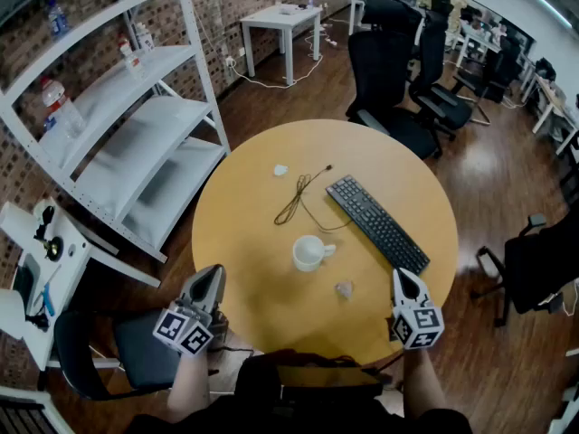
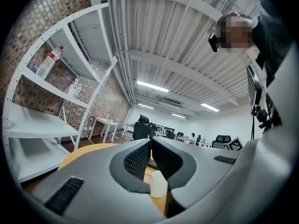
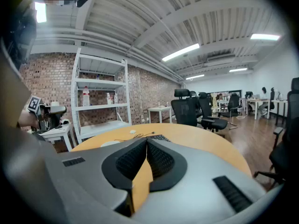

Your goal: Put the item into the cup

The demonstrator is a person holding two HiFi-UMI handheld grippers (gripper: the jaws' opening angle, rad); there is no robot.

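Observation:
A white cup [image 1: 308, 252] stands upright near the middle of the round yellow table [image 1: 244, 242]. A small pale crumpled item [image 1: 344, 289] lies on the table just right of the cup and nearer to me. My left gripper [image 1: 215, 271] is held at the table's near left edge, its jaws shut with nothing between them. In the left gripper view the cup [image 2: 159, 184] shows below the closed left gripper [image 2: 150, 141]. My right gripper [image 1: 401, 275] hovers at the near right edge, right of the item, also shut and empty. Its closed tips [image 3: 146, 140] point across the table.
A black keyboard [image 1: 376, 222] lies diagonally to the right of the cup, and a thin dark cable [image 1: 298, 197] lies behind it. A small white scrap [image 1: 280, 169] sits farther back. White shelving [image 1: 127, 143] stands to the left and office chairs [image 1: 398, 70] beyond the table.

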